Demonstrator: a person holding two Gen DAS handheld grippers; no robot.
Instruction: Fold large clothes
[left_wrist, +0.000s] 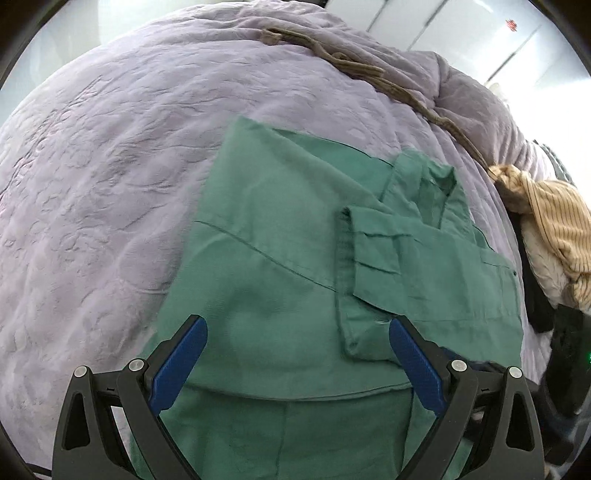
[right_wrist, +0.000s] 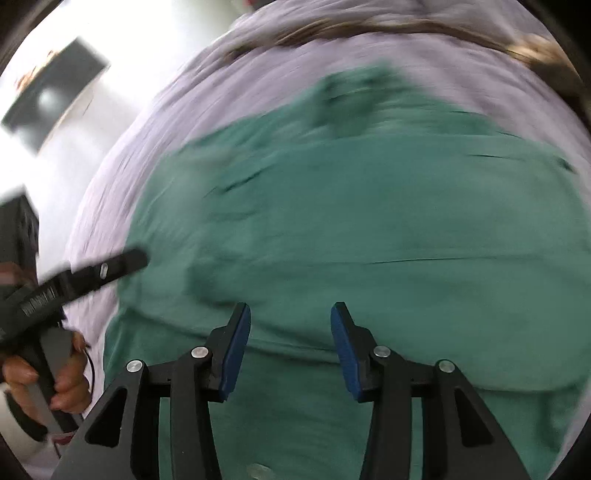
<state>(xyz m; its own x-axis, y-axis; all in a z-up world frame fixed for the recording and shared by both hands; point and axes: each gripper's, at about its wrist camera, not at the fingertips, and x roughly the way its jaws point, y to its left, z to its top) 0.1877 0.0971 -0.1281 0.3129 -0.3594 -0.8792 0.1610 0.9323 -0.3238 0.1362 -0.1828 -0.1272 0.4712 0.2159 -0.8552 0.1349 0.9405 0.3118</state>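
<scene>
On the lilac quilted bedspread (left_wrist: 110, 177), a green shirt (left_wrist: 266, 266) lies spread out, partly folded: one sleeve (left_wrist: 373, 266) is turned in across the body, and the collar (left_wrist: 432, 181) sits at the far end. The left gripper (left_wrist: 297, 325) hovers above the near part of the shirt, its blue-padded jaws wide apart with nothing between them. In the right wrist view, heavily blurred, the right gripper (right_wrist: 290, 314) is also over the green shirt (right_wrist: 369, 221); its jaws stand apart, about half open, and no cloth is caught between the pads. At the left edge of that view a person's hand (right_wrist: 44, 380) grips the handle of the left gripper, whose black finger (right_wrist: 122, 264) reaches toward the shirt's edge. A brown cord-like strip of fabric (left_wrist: 369, 70) trails across the far side of the bed. To the right lies a pile of other clothes (left_wrist: 554, 236), one tan with stripes.
</scene>
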